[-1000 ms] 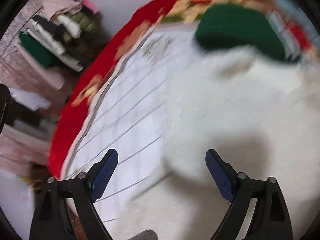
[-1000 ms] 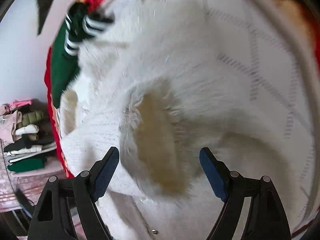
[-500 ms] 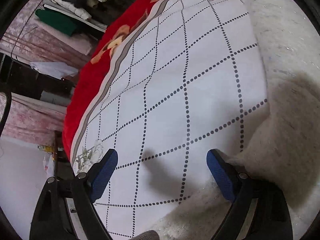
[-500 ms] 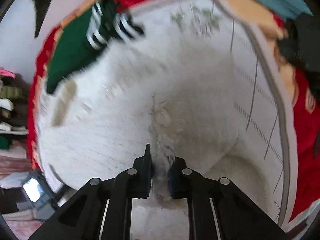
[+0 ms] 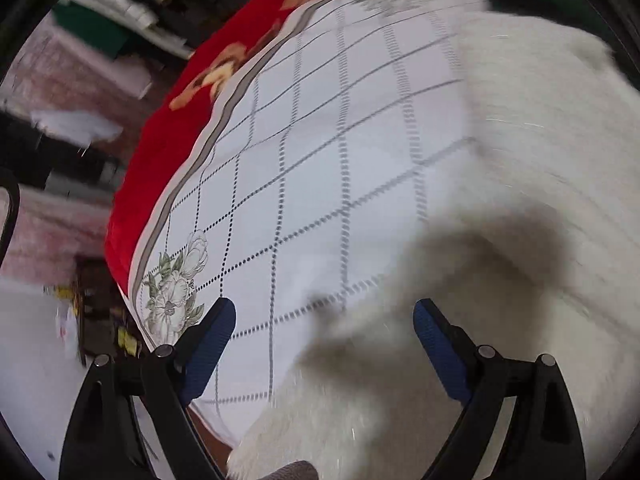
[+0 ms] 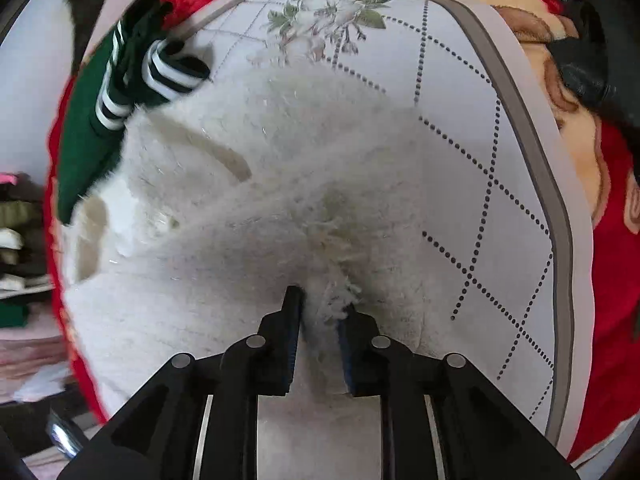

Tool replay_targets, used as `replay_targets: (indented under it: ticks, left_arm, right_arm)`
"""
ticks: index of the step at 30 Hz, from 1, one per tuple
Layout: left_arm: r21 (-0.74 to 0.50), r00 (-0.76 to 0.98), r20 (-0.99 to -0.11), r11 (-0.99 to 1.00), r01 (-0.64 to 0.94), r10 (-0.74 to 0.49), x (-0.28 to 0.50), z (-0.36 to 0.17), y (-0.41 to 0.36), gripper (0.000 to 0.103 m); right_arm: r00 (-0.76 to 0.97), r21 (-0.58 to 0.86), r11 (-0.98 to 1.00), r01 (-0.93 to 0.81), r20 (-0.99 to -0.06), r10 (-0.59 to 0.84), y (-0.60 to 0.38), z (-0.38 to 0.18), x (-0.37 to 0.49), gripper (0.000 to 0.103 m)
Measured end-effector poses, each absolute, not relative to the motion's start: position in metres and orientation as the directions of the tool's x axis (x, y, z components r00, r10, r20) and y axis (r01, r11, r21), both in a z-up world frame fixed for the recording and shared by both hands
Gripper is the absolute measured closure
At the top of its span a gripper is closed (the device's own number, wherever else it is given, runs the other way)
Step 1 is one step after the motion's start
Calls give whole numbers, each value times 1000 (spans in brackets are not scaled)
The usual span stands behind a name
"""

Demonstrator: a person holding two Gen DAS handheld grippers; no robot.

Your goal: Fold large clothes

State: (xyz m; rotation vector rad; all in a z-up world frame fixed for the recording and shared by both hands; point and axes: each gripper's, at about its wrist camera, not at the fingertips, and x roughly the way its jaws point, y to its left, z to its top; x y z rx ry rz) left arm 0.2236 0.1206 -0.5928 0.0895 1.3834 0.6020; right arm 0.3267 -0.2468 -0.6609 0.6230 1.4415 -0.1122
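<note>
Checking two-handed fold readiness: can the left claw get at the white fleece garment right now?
Probably yes. The left claw is open and the white fleece garment lies directly ahead with nothing between them. The right claw already pinches it elsewhere.

Red blanket under white checked sheet

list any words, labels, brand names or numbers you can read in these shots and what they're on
None: no readable text in either view.
White fluffy garment: no tag or label showing.
Bed sheet: only dotted lines and printed flowers.
Green striped garment: stripes only.
Folded clothes pile: too blurred to tell.
</note>
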Motion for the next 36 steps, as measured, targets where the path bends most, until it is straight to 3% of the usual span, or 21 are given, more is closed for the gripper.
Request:
replay_targets:
  ticks: [1,3,8,14,15,18,23,25,26,27,28,29,32,33,34,35,36]
  left_arm:
    - [393,85,-893,857,-333,442,225,-585,114,11]
    - [373,146,-889,873,-315,433,238,-569,103,11]
    - [399,255,-851,880,-257,460,291,-555,84,11]
    - [459,267,-820,861,-220,506,327,-587,90,11]
    - [462,245,-828,862,-211,504,331,-598,92,9]
    - [453,174,-856,868,-204,487,345,-636,105,0]
    - [494,184,-835,854,-163,519,352,-613,89,0]
    - [462,216,-844,871,-169,490,346,-597,79,0]
    - [439,239,-850,883,-168,468,340,-587,70,0]
    - [431,255,-850,887,-162,460,336,-581,60,0]
    - [432,270,-847,889,-153,459,333,-576,50,0]
    - [429,284,-847,894,-132,449,329,-573,34,0]
    - [420,313,-848,903,-95,427,328,-576,6,0]
    - [418,312,-851,905,-83,422,329,-580,-1,0]
    - [410,303,-860,910,-68,410,331,-586,-11,0]
    - [403,296,-866,913,-65,403,332,-592,-17,0]
    - [401,291,-868,914,-65,402,333,-596,-19,0]
  right_arm:
    - [169,326,844,427,-945,279,-250,-651,326,59]
    - [222,290,867,406,-951,215,-253,-622,320,50]
    - [233,324,895,306,-937,260,-226,-590,305,50]
    - [143,354,904,239,-934,328,-166,-638,312,50]
    - [137,336,907,255,-941,310,-165,-650,317,52]
    - [56,152,950,274,-988,142,-163,-692,330,103]
    - [14,167,954,250,-986,169,-170,-666,330,103]
    - [38,126,965,230,-992,121,-189,-646,315,85]
    - [23,80,975,209,-997,77,-197,-645,308,69]
    - [-3,25,983,179,-1000,26,-201,-648,302,29]
    - [-21,-24,989,143,-1000,-21,-204,-653,296,19]
    - [-29,-63,995,82,-998,-61,-204,-660,291,19]
    - [-25,-159,983,-96,-986,-162,-187,-676,292,23]
    - [-4,-197,972,-127,-980,-199,-184,-679,295,38]
    - [4,-212,970,-119,-977,-213,-186,-684,297,68]
    - [-5,-182,980,-80,-983,-183,-191,-690,299,80]
    - [-13,-132,991,1,-991,-132,-202,-694,301,85]
